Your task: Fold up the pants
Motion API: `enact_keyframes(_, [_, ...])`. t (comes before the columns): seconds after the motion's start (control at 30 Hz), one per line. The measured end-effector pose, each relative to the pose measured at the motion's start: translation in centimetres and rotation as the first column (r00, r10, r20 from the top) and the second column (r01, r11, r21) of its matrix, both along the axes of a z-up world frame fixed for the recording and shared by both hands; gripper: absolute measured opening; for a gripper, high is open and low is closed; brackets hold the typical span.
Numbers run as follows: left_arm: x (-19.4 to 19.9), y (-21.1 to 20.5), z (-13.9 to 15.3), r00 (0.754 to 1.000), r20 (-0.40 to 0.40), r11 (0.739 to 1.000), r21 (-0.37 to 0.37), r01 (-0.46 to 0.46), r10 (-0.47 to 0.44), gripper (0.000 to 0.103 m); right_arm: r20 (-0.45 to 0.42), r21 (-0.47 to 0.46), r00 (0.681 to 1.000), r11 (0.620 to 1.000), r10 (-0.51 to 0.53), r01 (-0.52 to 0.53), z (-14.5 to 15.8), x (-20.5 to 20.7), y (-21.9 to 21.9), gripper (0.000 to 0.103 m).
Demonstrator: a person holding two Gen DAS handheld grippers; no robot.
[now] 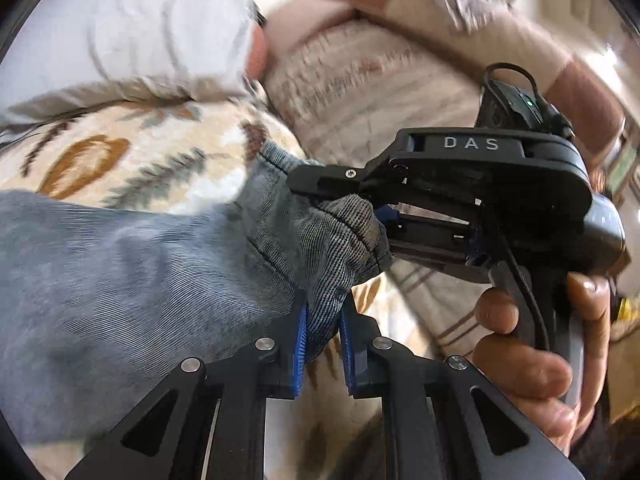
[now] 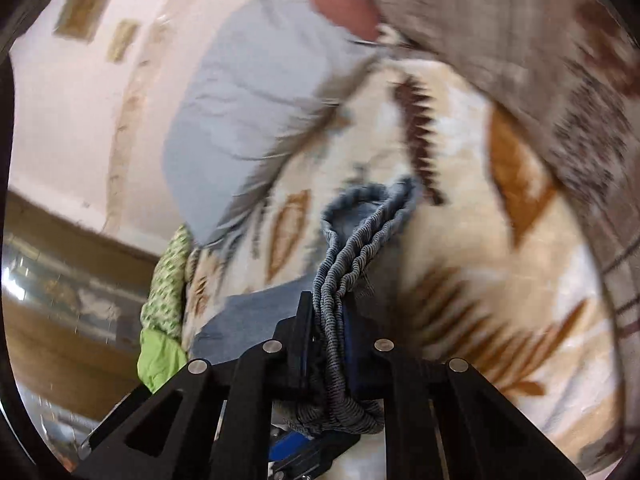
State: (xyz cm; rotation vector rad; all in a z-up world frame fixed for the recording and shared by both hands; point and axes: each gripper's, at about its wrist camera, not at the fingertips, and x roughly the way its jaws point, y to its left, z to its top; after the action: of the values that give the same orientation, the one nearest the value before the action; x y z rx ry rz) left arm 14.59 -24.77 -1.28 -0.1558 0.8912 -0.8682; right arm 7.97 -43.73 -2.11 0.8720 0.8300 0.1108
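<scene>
left gripper (image 1: 323, 332): clamped on blue-grey denim pants (image 1: 140, 264) | right gripper (image 2: 326, 334): clamped on their ribbed elastic waistband (image 2: 360, 240) | beneath: cream leaf-patterned fleece blanket (image 2: 480, 240)

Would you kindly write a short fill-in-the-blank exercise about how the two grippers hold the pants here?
1. Both grippers are shut on the ____ denim pants.
2. The left gripper has ____ pads.
3. The right gripper pinches the gathered ____ of the pants.
4. The pants hang over a patterned ____.

Missing words: blue; blue; waistband; blanket
</scene>
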Motion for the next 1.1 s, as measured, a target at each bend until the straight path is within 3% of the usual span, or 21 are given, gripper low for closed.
enact_keyframes(0.17, [-0.5, 7.7, 2.7, 0.983, -0.009, 0.977, -0.117, -0.181, 0.181, 0.013, 0.08, -0.095, 0.983, 0.983, 0.165, -0.157, 5.1, 2.9, 7.5, 0.013])
enact_keyframes(0.27, [-0.3, 12.2, 3.3, 0.965, -0.032, 0.959, -0.113, -0.261, 0.259, 0.013, 0.088, -0.146, 0.965, 0.961, 0.249, -0.235, 6.3, 5.1, 12.0, 0.013])
enact_keyframes(0.5, [0.7, 19.1, 0.1, 0.927, -0.062, 0.929, 0.027, -0.37, 0.371, 0.013, 0.068, -0.017, 0.915, 0.917, 0.398, -0.397, 0.7, 9.3, 19.8, 0.013])
enact_keyframes(0.67, [0.4, 22.3, -2.1, 0.9, -0.103, 0.905, 0.002, -0.426, 0.424, 0.014, 0.043, 0.007, 0.881, 0.881, 0.472, -0.472, -1.9, 10.4, 23.3, 0.014])
enact_keyframes(0.73, [0.7, 22.5, -3.4, 0.897, -0.126, 0.905, 0.023, -0.425, 0.424, 0.016, 0.033, 0.025, 0.874, 0.874, 0.485, -0.486, -2.8, 10.6, 24.1, 0.022])
enact_keyframes(0.77, [0.8, 22.7, -4.2, 0.891, -0.154, 0.904, 0.041, -0.426, 0.427, 0.018, 0.024, 0.039, 0.867, 0.866, 0.498, -0.499, -3.5, 10.8, 24.4, 0.038])
enact_keyframes(0.83, [1.4, 23.1, -5.4, 0.863, -0.217, 0.889, 0.075, -0.452, 0.457, 0.022, -0.006, 0.04, 0.876, 0.875, 0.483, -0.482, -3.9, 10.9, 24.0, 0.054])
enact_keyframes(0.87, [1.4, 23.7, -5.5, 0.853, -0.248, 0.885, 0.055, -0.461, 0.46, 0.026, -0.001, 0.031, 0.884, 0.884, 0.467, -0.467, -3.5, 10.7, 23.6, 0.055])
enact_keyframes(0.93, [1.0, 24.5, -4.6, 0.853, -0.252, 0.883, 0.008, -0.47, 0.456, 0.034, 0.034, 0.001, 0.914, 0.915, 0.404, -0.404, -2.1, 9.9, 21.3, 0.064])
enact_keyframes(1.0, [0.7, 25.4, -3.6, 0.849, -0.238, 0.875, 0.008, -0.483, 0.471, 0.046, 0.016, -0.083, 0.951, 0.948, 0.309, -0.306, -0.6, 8.7, 18.4, 0.067])
enact_keyframes(1.1, [-0.2, 26.8, -2.0, 0.836, -0.253, 0.862, -0.015, -0.506, 0.486, 0.047, -0.056, -0.213, 0.979, 0.955, 0.198, -0.205, -0.5, 6.8, 15.6, 0.066])
